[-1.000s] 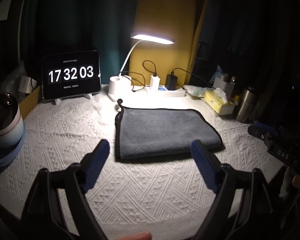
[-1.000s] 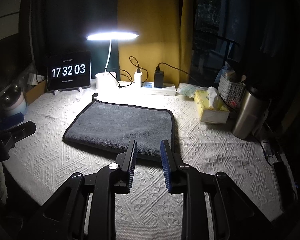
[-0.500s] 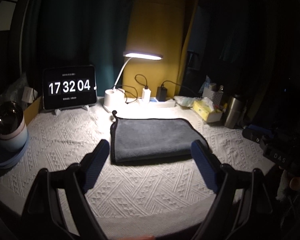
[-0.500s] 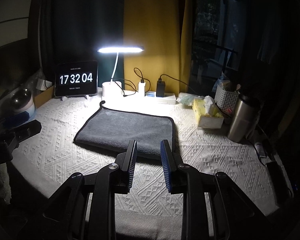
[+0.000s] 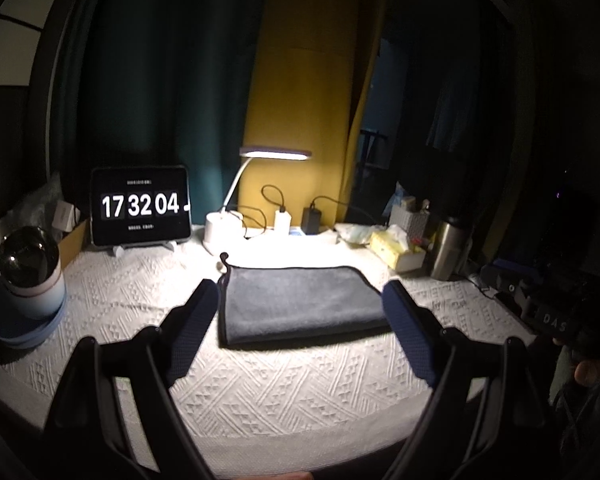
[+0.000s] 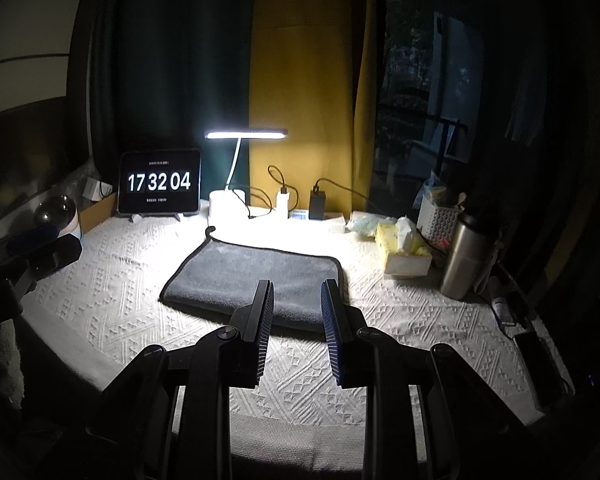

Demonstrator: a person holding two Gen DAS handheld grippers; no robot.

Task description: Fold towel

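Observation:
A dark grey towel (image 5: 300, 300) lies folded flat on the white textured tablecloth (image 5: 300, 380), a small hanging loop at its far left corner. It also shows in the right wrist view (image 6: 252, 280). My left gripper (image 5: 300, 300) is wide open and empty, held back above the table's near edge. My right gripper (image 6: 296, 296) is open with a narrower gap, empty, held back from the towel's near right side. The left gripper shows at the left edge of the right wrist view (image 6: 40, 248).
A tablet clock (image 5: 140, 208), a lit desk lamp (image 5: 224, 228), chargers and a power strip (image 5: 292, 224) stand at the back. A round speaker (image 5: 30, 276) sits left. A tissue box (image 6: 404, 248), steel bottle (image 6: 464, 256) and white basket (image 6: 440, 220) stand right.
Both grippers have pulled back and up from the table; the towel looks smaller and farther. The jaws have kept their openings. The towel has not moved.

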